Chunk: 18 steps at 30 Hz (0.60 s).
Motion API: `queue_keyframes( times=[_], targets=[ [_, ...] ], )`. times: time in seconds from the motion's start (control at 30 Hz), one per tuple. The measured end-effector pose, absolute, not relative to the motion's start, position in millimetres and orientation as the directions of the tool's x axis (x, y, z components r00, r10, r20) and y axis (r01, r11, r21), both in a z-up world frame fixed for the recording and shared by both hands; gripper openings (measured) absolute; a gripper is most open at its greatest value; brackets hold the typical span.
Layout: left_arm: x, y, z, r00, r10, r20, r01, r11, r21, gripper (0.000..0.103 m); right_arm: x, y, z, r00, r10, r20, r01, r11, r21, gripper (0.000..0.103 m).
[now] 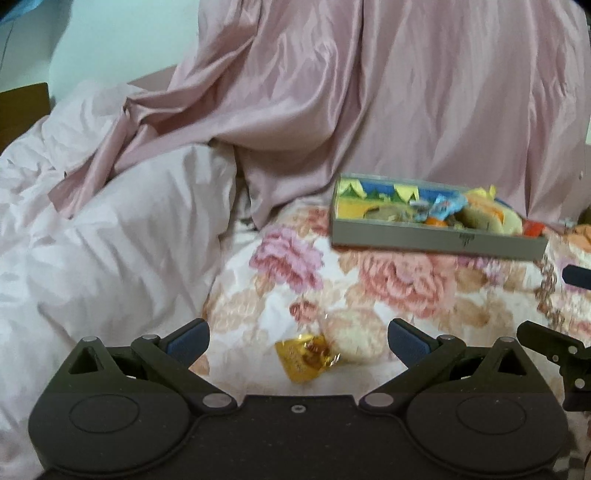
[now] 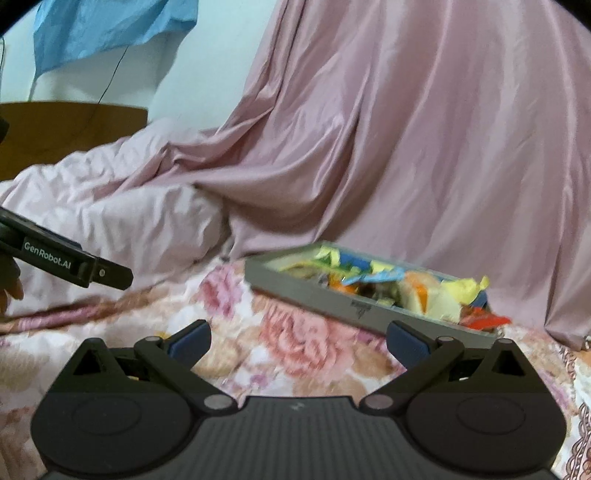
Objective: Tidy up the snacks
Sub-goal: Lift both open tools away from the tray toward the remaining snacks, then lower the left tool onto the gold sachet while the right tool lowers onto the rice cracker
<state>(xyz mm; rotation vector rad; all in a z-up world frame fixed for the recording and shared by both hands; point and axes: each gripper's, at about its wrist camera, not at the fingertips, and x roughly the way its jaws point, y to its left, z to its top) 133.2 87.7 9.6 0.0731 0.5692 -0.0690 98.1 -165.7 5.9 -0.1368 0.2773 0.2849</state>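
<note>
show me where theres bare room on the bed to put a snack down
Free: floral bedspread between the gray tray and the gold-wrapped candy, and below the tray's front wall in the right wrist view. Crowded: the tray's right end, heaped with wrappers.

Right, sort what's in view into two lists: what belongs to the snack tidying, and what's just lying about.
Part of the job:
- gold-wrapped snack, loose on the floral cover
- pale round snack beside it
- grey tray, already holding snacks
- left gripper, open
- right gripper, open

Just lying about:
- pink sheet
- white duvet
- blue cloth
</note>
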Motion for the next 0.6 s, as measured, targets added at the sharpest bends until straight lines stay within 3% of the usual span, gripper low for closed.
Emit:
queue_keyframes(
  times=[0.37,0.6],
  targets=[
    [159.6,96.7,-31.4,0.694,-0.051,-0.718,0.136,0.989,0.062,0.102,112.2,-147.3,-18.9,0.865,0.254,-0.432,-0.345,0.927,-0.146,0.103],
    [177.9,96.9,-44.3,0.652,-0.081,-0.754,0.220,0.972,0.085,0.102,130.4,-137.0,-28.8,0.816,0.261,-0.516,-0.383,0.912,-0.144,0.103]
  ],
)
